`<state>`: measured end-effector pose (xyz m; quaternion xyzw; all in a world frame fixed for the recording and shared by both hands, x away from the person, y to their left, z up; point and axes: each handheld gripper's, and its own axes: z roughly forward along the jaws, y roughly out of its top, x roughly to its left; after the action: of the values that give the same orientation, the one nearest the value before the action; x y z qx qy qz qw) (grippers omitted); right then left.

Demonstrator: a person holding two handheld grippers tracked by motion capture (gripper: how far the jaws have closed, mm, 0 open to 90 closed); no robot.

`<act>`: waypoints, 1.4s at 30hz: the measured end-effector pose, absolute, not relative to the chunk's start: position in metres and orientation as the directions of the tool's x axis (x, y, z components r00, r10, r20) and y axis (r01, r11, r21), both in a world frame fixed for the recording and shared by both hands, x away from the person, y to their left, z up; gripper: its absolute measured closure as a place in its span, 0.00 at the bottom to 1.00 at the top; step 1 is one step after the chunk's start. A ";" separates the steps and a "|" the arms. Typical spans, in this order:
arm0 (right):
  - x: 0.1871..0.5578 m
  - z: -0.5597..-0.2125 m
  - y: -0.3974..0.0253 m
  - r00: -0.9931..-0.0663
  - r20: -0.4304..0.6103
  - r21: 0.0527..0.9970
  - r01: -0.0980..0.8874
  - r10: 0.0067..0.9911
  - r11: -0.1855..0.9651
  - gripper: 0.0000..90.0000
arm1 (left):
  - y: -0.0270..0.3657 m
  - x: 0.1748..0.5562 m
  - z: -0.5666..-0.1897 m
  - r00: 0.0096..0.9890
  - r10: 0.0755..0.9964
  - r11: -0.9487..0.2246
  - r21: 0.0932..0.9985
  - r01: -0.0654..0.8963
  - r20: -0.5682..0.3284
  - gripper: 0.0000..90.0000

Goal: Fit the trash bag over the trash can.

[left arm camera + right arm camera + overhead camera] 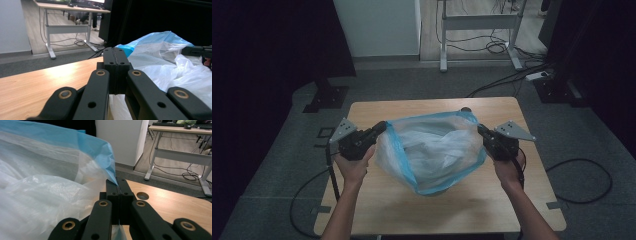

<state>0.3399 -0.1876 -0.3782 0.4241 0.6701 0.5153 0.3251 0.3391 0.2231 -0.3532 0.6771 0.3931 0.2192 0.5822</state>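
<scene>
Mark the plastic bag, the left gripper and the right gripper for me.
plastic bag (432, 150): high view, on the clear film inside its blue rim.
left gripper (383, 126): high view, at its closed tips on the bag's left rim.
right gripper (481, 129): high view, at its closed tips on the bag's right rim.

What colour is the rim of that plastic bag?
Light blue; the rim of the clear plastic bag shows best in the right gripper view.

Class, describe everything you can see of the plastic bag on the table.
The bag is thin, crinkled, translucent white plastic with a blue band round its rim. Its mouth is stretched wide open, facing up, above the wooden table. The left tool pinches the rim on one side, the right tool on the other, both with jaws shut. More white plastic lies bunched inside.
</scene>
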 end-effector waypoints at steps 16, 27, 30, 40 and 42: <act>0.367 -0.395 -0.186 -0.420 0.066 0.966 0.255 0.905 0.048 0.98 | 0.227 0.353 -0.364 0.571 0.803 -0.028 0.946 0.322 -0.170 1.00; 0.381 -0.401 -0.179 -0.422 0.087 0.959 0.281 0.902 0.039 0.98 | 0.236 0.367 -0.385 0.536 0.817 -0.013 0.921 0.389 -0.214 1.00; 0.387 -0.406 -0.175 -0.421 0.094 0.954 0.296 0.902 0.039 0.98 | 0.238 0.369 -0.389 0.531 0.818 -0.010 0.918 0.397 -0.221 1.00; 0.397 -0.416 -0.164 -0.420 0.101 0.944 0.326 0.902 0.046 0.98 | 0.240 0.379 -0.406 0.504 0.827 -0.009 0.891 0.455 -0.249 1.00; 0.399 -0.420 -0.162 -0.419 0.109 0.940 0.339 0.901 0.044 0.98 | 0.239 0.381 -0.411 0.498 0.829 -0.012 0.883 0.470 -0.254 1.00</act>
<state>0.3988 -0.1622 -0.4204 0.4640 0.6684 0.5126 0.2741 0.3813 0.2390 -0.4110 0.6901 0.4705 0.1719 0.5223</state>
